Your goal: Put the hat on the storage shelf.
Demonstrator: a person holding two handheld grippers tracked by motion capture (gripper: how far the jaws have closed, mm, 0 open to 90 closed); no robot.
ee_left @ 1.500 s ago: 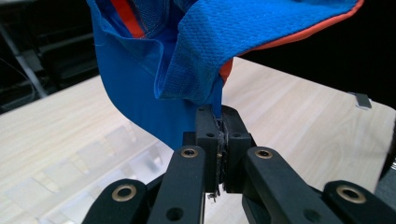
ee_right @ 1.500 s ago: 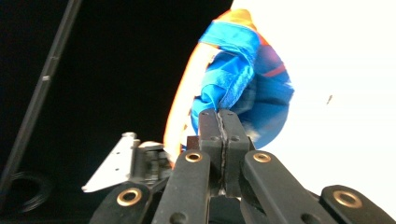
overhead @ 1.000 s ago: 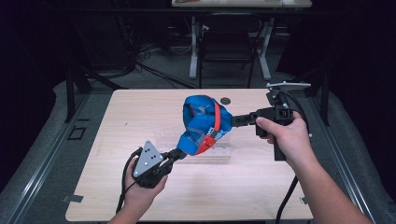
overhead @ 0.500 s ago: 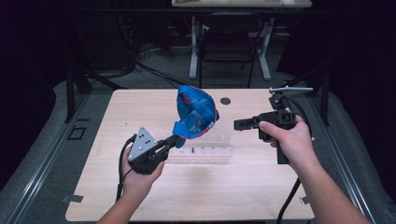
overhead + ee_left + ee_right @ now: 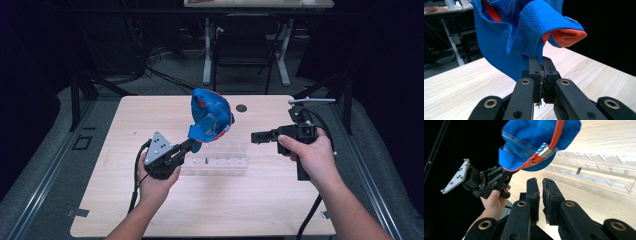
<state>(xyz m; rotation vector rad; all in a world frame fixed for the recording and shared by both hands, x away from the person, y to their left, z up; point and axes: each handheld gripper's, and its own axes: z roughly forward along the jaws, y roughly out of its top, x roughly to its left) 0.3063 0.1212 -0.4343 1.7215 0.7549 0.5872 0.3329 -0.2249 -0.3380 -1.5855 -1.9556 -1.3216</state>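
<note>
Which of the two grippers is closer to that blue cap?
Left. The left gripper is clamped on the edge of the blue cap, holding it above the table. The right gripper sits apart, off to the cap's right, jaws slightly parted, holding nothing.

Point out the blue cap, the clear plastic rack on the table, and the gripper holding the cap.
blue cap [image 5: 210, 117]: high view, on its blue crown.
clear plastic rack [image 5: 220, 162]: high view, on its slotted top.
left gripper [image 5: 541, 75]: left gripper view, at the closed jaw tips pinching the cap's edge.
</note>
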